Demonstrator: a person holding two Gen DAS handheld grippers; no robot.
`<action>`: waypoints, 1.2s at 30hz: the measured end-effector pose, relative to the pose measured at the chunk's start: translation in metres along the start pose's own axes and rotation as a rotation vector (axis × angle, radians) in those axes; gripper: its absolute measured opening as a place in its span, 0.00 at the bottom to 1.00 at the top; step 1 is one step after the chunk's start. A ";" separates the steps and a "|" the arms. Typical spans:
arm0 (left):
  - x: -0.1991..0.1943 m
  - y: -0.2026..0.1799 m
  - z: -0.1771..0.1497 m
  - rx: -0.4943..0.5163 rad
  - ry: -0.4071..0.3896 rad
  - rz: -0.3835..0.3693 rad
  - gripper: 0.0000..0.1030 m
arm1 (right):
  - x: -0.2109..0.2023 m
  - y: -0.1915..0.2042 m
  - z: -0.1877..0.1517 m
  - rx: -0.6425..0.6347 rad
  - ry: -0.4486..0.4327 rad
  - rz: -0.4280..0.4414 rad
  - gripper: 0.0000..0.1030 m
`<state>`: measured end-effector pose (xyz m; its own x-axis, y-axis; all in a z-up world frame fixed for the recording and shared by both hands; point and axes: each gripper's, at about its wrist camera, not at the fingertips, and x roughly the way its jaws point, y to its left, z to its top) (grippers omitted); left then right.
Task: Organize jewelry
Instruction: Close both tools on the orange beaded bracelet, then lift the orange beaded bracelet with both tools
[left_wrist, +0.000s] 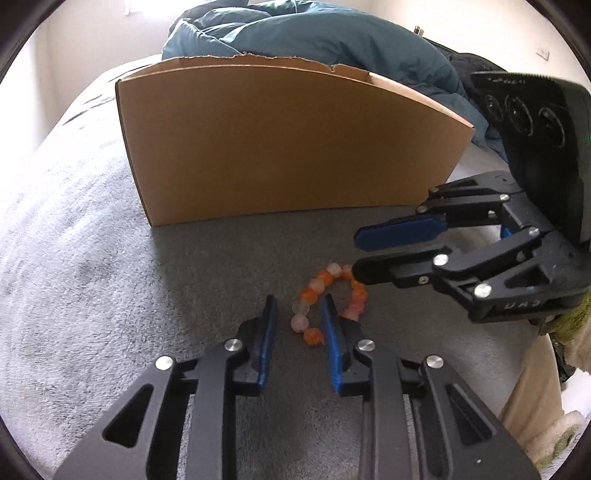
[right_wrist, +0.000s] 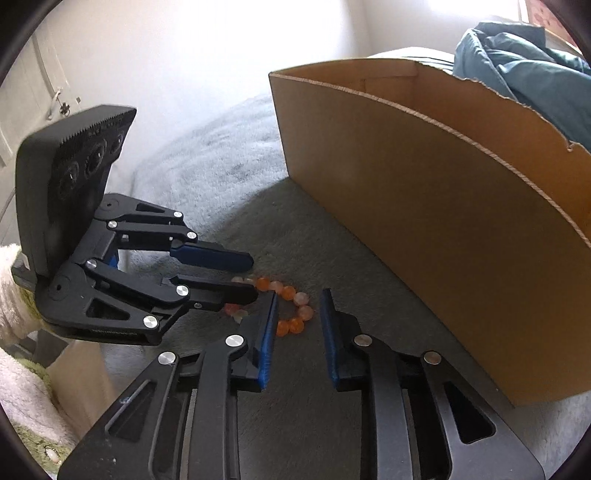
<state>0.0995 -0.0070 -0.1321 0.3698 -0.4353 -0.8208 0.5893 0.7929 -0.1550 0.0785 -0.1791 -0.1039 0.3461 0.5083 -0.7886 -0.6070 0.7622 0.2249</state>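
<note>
1. Landmark: open-topped cardboard box (left_wrist: 288, 147), standing upright on a grey fleece blanket (left_wrist: 92, 277). The top edge of its far wall is torn and ragged. Nothing of its contents can be seen from either wrist view.
2. Bead bracelet (left_wrist: 325, 299), orange and pale pink beads in a loop, lies flat on the blanket in front of the box's near wall, apart from it and not touching it.
3. Left gripper (left_wrist: 299, 314): jaws parted, nothing clamped. One side of the bracelet loop sits in the gap between the blue pads; the right pad stands inside the loop. Pad contact with the beads: can't tell, no squeeze is visible.
4. Right gripper (right_wrist: 299, 306): jaws parted, not gripping. The part of the loop nearest the box lies between its pads, with clear space on the right-hand pad's side.
5. In the left wrist view the right gripper comes in from the right, level with the box's right end, its lower finger tip over the beads on the box-facing side of the loop. In the right wrist view the left gripper (right_wrist: 255, 275) comes in from the side away from the box, its lower finger over the beads there.
6. Crumpled teal duvet (left_wrist: 303, 37) is piled behind the box.
7. Both grippers sit on the near side of the box, converging on the bracelet from opposite sides.
</note>
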 end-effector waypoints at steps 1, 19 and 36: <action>0.000 0.001 0.002 -0.003 0.003 -0.002 0.21 | 0.002 0.000 0.000 -0.004 0.007 0.000 0.20; 0.021 -0.011 0.015 0.007 0.017 0.025 0.11 | 0.027 0.004 -0.003 -0.006 0.052 -0.030 0.08; 0.020 -0.035 0.008 0.025 0.071 0.003 0.09 | 0.019 0.005 -0.016 0.041 0.073 -0.021 0.08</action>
<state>0.0924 -0.0466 -0.1389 0.3200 -0.4005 -0.8586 0.6063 0.7829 -0.1392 0.0707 -0.1717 -0.1272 0.3043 0.4624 -0.8328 -0.5696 0.7891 0.2300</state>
